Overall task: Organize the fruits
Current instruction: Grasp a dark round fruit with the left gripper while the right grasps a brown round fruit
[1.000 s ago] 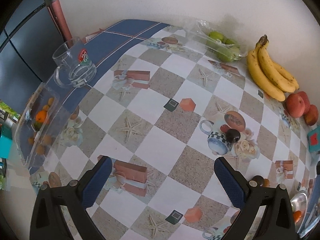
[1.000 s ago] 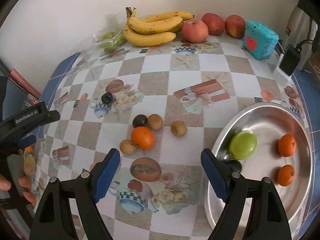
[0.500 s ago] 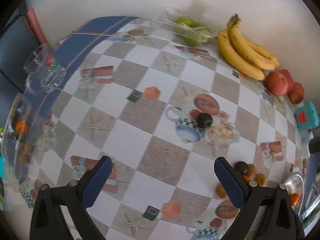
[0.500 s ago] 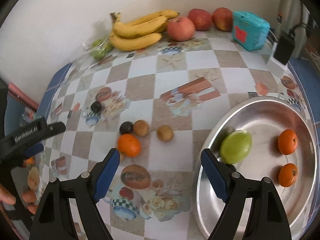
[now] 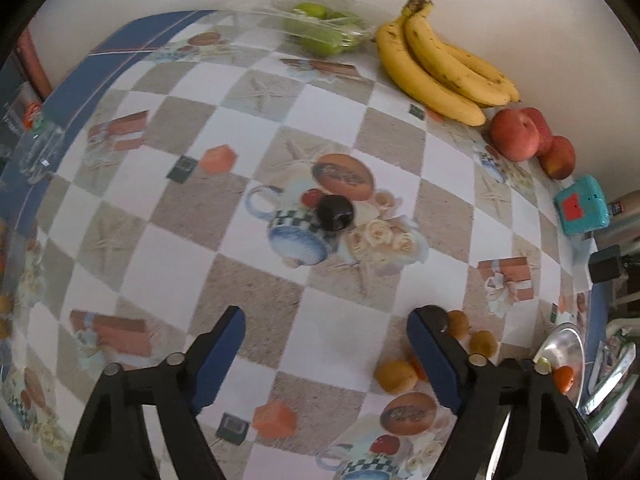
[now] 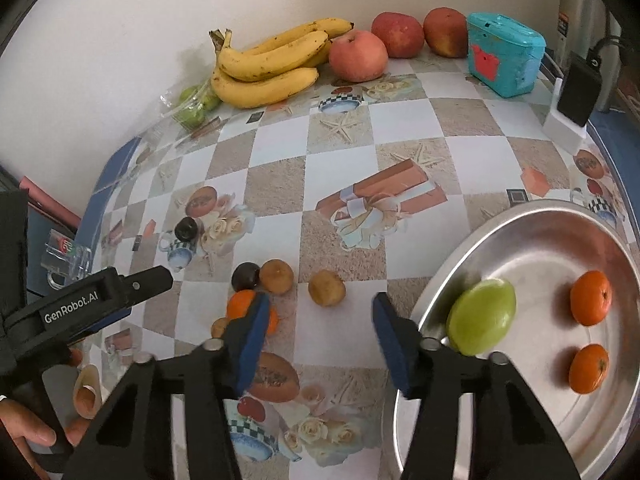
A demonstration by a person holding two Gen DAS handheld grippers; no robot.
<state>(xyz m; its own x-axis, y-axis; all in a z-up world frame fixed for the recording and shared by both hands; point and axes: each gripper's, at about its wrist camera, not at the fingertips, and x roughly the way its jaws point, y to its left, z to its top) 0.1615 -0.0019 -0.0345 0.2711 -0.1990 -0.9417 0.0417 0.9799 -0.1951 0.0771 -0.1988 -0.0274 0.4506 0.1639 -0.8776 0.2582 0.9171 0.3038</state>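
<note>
**A:** Both claws have narrowed since the earlier frames. Left gripper has just been closing, still fairly wide, nothing between the jaws, only tablecloth. It has also swung over toward the dark plum, which now lies ahead of it near mid-view, on the printed teacup.

**B:** Right side?

**A:** Right gripper has also just been closing, roughly half open now, holding nothing. The brown fruit lies just beyond the gap between the tips, not gripped. Its left finger overlaps the loose orange; contact I cannot tell.

**B:** Where's the rest of the fruit?

**A:** Second dark plum and another brown fruit lie touching, just behind the orange. Steel bowl on the right holds a green fruit against its near wall and two oranges, apart from each other. Bananas and three apples along the wall, bagged green fruit to their left.

**B:** Left claw visible from the right camera?

**A:** Yes, at the left edge, with a hand on the grip.
</note>
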